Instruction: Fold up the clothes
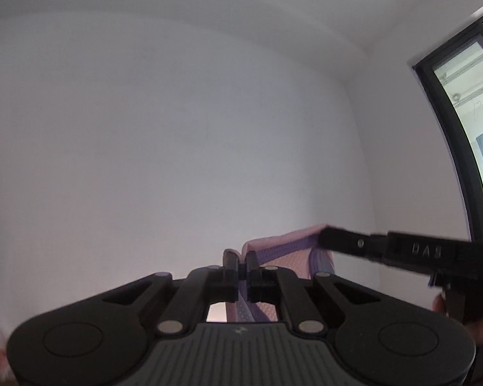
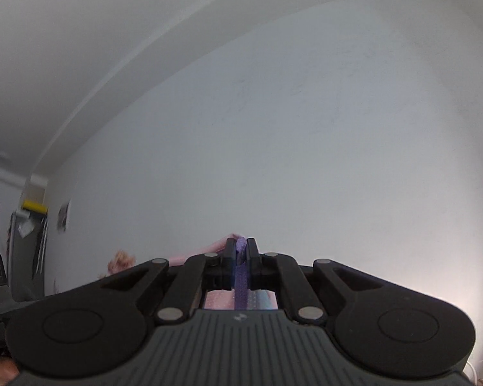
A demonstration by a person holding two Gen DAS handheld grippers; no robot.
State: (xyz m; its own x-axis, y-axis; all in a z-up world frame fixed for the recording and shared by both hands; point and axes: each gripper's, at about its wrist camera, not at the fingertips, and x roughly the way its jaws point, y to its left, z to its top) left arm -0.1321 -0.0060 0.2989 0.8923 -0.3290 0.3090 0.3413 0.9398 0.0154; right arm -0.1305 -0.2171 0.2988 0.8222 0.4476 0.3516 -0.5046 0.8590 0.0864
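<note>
A pink garment with a purple band [image 1: 286, 244] hangs between the two grippers, lifted up in front of a white wall. My left gripper [image 1: 240, 257] is shut on its purple-and-pink edge, and the cloth runs down between the fingers. In the left wrist view the right gripper [image 1: 325, 236] comes in from the right and pinches the other end of the same edge. In the right wrist view my right gripper [image 2: 241, 246] is shut on the purple band of the garment [image 2: 241, 276], with pink cloth showing below the fingers. The rest of the garment is hidden under the gripper bodies.
A dark-framed window [image 1: 460, 122] stands at the right of the left wrist view. At the far left of the right wrist view are a grey cabinet with a yellow item on top [image 2: 32, 222] and a doll-like curly head [image 2: 120, 262]. A plain white wall [image 2: 273, 144] fills both views.
</note>
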